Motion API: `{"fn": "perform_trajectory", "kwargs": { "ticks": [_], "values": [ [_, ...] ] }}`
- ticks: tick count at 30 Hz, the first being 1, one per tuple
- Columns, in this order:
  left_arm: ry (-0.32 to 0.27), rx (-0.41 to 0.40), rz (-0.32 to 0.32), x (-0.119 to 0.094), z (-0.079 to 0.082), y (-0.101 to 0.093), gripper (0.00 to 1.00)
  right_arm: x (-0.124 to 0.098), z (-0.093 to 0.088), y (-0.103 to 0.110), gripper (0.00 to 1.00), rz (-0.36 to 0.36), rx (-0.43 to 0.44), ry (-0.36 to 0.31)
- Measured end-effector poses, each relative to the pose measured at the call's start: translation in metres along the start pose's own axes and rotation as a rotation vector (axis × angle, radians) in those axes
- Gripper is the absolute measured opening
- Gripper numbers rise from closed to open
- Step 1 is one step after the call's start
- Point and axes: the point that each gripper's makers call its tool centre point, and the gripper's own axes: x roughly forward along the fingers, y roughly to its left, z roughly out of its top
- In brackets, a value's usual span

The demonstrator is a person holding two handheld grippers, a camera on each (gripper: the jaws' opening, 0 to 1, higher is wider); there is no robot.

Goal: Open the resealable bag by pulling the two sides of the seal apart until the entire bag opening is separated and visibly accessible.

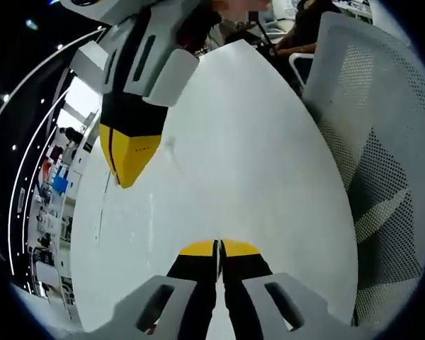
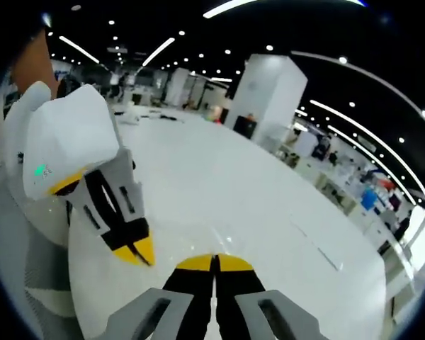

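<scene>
Left gripper view: clear bag (image 1: 156,205) pinched between both grippers

open-plan office | white table (image 1: 255,163) | mesh chair (image 1: 382,142) | ceiling strip lights (image 2: 163,49) | distant desks (image 2: 354,184)

Left hand-held gripper (image 1: 218,248) and right hand-held gripper (image 2: 214,263): black jaws, yellow tips, pale grey slotted housings behind the tips.

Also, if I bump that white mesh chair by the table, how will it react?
The mesh chair has a thin perforated back, so it probably flexes and seems light. Its base is hidden, so rolling is uncertain.
</scene>
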Motion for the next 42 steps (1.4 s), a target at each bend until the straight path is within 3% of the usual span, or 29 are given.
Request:
{"fn": "perform_trajectory", "kwargs": {
  "ticks": [7,16,23,28,42],
  "values": [
    [-0.014,-0.051,0.028,-0.004,0.0,0.004,0.1,0.008,-0.012,0.004,0.0,0.004,-0.023,0.045],
    [-0.041,-0.107,0.053,-0.02,-0.006,0.0,0.08,0.018,-0.029,-0.002,0.0,-0.013,-0.068,0.096],
    [-0.048,-0.178,0.081,-0.037,-0.025,-0.006,0.08,0.028,-0.041,-0.006,0.0,-0.01,-0.086,0.136],
    [-0.068,-0.26,0.105,-0.053,-0.037,-0.011,0.11,0.035,-0.049,-0.009,0.0,0.0,-0.157,0.166],
    [-0.069,-0.345,0.149,-0.077,-0.058,-0.024,0.1,0.043,-0.062,-0.021,0.0,0.013,-0.276,0.198]
  ]
}}
